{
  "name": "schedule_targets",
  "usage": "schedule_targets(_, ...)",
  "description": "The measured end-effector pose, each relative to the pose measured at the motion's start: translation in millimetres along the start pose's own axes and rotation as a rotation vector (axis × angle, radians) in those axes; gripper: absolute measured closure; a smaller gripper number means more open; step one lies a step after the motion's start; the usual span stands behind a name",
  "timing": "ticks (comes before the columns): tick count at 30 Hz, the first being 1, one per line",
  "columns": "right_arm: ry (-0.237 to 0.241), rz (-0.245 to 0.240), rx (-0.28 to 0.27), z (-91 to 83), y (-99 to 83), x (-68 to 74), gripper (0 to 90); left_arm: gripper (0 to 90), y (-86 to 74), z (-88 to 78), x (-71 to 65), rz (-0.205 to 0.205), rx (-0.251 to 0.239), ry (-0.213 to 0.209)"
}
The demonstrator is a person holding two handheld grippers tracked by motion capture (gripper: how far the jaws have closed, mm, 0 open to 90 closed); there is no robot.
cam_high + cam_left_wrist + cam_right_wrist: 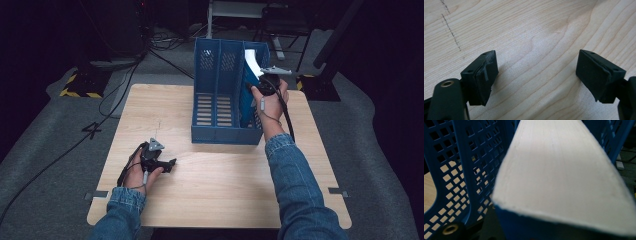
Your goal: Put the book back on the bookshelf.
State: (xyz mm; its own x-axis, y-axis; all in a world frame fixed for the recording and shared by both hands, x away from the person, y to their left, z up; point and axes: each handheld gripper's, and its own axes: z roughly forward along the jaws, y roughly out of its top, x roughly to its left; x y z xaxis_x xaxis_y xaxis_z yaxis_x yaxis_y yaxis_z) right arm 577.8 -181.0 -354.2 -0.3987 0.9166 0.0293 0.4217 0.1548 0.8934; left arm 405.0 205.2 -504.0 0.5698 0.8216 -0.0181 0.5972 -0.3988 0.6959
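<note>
A blue file rack (220,135) with three slots stands at the back middle of the wooden table (225,190). A thick book (251,62) with a blue cover and white page edges leans tilted in the top of the rack's right slot. My right gripper (256,79) is shut on it from the right, above the rack's right wall. In the right gripper view the book's page block (564,170) rises close up, hiding the jaws, with the rack's perforated walls (461,170) to the left. My left gripper (171,164) rests low at the table's front left, open and holding nothing (536,75).
The rack's left and middle slots (215,107) hold nothing. A faint pencil line (450,32) marks the table near the left gripper. Cables (115,95) run over the grey carpet behind the table. Dark stands and a yellow-black striped base (80,85) lie beyond.
</note>
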Motion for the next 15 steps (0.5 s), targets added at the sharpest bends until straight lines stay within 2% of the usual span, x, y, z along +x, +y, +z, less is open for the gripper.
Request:
schedule_targets(4,0.003,-0.015,0.014,-0.4,1.3,-1.0,54.0,18.5,-0.7,-0.7,-0.2,-0.002,0.002,0.0)
schedule_targets(7,0.01,-0.022,-0.01,-3.1,1.7,-2.5,50.4,18.5,-0.8,-0.8,-0.3,-0.002,0.002,0.0)
schedule_targets(12,0.018,-0.023,-0.02,-19.3,6.6,-4.3,48.0,18.5,-0.8,-0.8,-0.2,-0.002,0.002,0.0)
schedule_targets(14,0.016,-0.029,-0.042,-33.1,11.0,-5.1,45.0,18.4,-1.1,-0.9,-0.5,-0.003,0.0,0.003)
schedule_targets(15,0.016,-0.029,-0.042,-33.1,11.0,-5.1,45.0,18.4,-1.1,-0.9,-0.5,-0.003,0.0,0.003)
